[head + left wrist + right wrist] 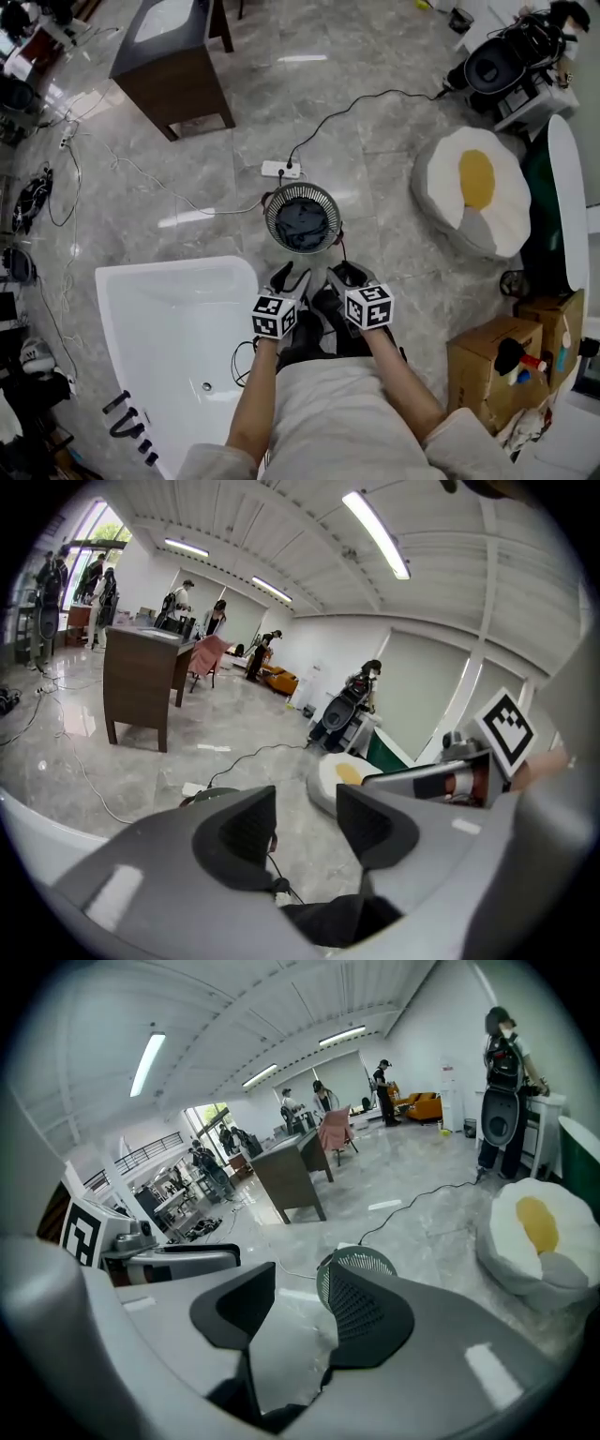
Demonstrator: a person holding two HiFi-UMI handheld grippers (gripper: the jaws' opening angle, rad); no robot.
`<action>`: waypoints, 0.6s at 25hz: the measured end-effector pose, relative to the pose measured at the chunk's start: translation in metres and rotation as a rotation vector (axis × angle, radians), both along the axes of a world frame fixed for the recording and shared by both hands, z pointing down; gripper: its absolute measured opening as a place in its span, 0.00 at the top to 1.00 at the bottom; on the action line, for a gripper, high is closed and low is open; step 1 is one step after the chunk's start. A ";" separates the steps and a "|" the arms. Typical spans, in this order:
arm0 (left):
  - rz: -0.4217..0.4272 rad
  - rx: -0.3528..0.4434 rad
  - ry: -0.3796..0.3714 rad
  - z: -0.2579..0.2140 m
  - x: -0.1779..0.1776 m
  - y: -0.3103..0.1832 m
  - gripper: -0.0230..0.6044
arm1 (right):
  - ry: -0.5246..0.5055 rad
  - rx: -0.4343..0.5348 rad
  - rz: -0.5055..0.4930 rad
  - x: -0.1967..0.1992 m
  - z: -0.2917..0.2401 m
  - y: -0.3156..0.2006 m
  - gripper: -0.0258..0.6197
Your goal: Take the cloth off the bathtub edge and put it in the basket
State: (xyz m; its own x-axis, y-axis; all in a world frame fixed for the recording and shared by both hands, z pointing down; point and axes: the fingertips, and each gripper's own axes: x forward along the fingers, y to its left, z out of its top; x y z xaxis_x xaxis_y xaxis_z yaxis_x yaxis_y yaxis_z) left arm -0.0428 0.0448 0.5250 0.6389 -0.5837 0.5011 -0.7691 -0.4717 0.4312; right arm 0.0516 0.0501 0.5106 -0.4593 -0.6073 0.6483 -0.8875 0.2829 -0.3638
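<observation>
big open room, glossy grey marble floor [375, 187], white tub [122, 281] at lower left of the head view, cables and a power strip [280, 170] further out. round mesh basket [271, 225] stands on the floor straight ahead of both grippers, just past their tips and off the tub's near corner. the cloth [302, 223] is inside the basket, not on the tub; the tub edge in view is bare. cloth looks dark grey-blue, soft, bunched in a crumpled heap that fills the basket bottom, no clear long axis, sitting below the rim. left gripper [292, 277] and right gripper [347, 275] are held side by side close to the body, both pointing forward at the basket. the left one lines up more with the basket centre, so it reads as a shade nearer; the right one sits a bit to the side, with the basket [361, 1262] showing just behind one jaw. left gripper [305, 822] jaws stand partly apart with only floor and cable seen through the gap, nothing pinched. right gripper [300, 1312] is the same, partly spread and empty. judging by this, the drop is done; any next move would be straight forward and down into the basket.
</observation>
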 end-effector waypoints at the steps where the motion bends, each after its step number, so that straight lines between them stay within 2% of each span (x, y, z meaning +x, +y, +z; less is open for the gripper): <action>1: -0.005 0.006 0.000 -0.008 -0.001 0.002 0.56 | -0.006 0.009 -0.007 -0.003 -0.006 0.002 0.72; 4: -0.030 0.015 0.000 -0.032 -0.007 0.006 0.56 | -0.016 0.021 -0.049 -0.015 -0.021 0.008 0.72; 7: -0.048 0.059 0.003 -0.055 -0.015 0.006 0.56 | -0.007 0.051 -0.096 -0.028 -0.033 0.006 0.72; 10: -0.006 0.104 -0.051 -0.066 -0.024 -0.002 0.56 | -0.019 0.090 -0.082 -0.030 -0.046 -0.004 0.72; 15: -0.004 0.101 -0.137 -0.065 -0.042 0.002 0.56 | -0.015 0.100 -0.059 -0.028 -0.044 -0.004 0.72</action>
